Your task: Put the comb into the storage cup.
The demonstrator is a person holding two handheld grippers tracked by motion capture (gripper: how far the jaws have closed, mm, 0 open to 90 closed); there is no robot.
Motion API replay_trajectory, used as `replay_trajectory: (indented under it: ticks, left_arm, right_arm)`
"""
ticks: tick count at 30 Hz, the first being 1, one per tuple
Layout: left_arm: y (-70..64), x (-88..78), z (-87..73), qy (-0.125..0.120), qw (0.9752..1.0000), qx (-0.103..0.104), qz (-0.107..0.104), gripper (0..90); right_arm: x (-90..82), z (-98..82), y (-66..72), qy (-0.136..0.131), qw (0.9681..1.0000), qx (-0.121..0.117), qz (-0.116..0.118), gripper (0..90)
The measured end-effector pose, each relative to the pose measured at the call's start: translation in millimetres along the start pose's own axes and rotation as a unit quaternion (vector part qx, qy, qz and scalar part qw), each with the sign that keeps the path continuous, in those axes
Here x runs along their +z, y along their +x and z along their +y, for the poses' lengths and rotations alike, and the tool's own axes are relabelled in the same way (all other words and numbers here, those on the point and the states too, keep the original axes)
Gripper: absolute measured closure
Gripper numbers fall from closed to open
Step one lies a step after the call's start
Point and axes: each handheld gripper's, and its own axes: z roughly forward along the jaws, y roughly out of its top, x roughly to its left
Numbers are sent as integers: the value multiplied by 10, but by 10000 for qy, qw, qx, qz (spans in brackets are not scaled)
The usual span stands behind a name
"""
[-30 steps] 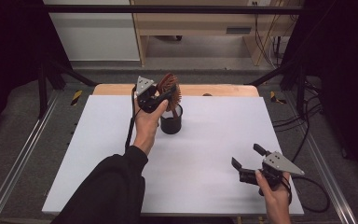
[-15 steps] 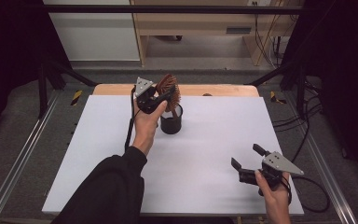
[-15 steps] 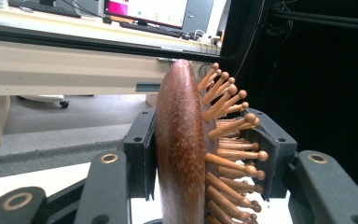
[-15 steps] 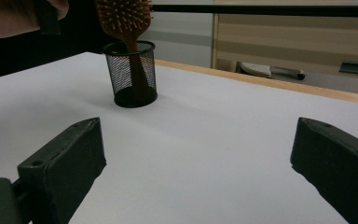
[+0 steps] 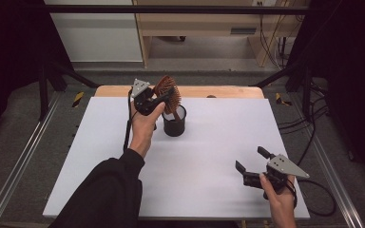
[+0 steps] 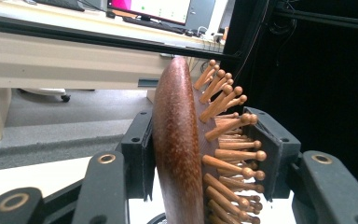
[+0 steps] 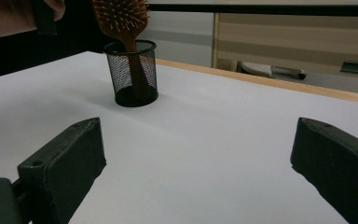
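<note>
My left claw (image 5: 164, 95) is clamped on the wooden hairbrush (image 6: 186, 154) head, jaws just easing apart; its handle stands directly below, inside the mesh cup (image 5: 174, 121). My right claw (image 5: 254, 166) rests apart on the counter (image 5: 218, 142). Released off-centre, I think the top-heavy brush could tip the cup over.

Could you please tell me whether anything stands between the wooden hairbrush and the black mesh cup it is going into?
Nothing visible does. The hairbrush, its head between the left gripper jaws, already has its handle down inside the mesh cup, and nothing else is seen in the cup.
</note>
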Motion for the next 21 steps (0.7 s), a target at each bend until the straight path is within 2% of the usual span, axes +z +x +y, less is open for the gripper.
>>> replay_trajectory:
  ticks: [12,17,21]
  left_arm:
    - [171,-52,-33,11,9996,-259,69,460]
    - [215,-68,-41,45,9997,-242,80,455]
    - [257,-78,-52,43,9994,-312,109,448]
  right_arm:
    - [4,-3,3,21,10000,11,6,29]
    - [5,-5,6,26,10000,6,9,29]
    - [7,-6,6,29,10000,2,15,29]
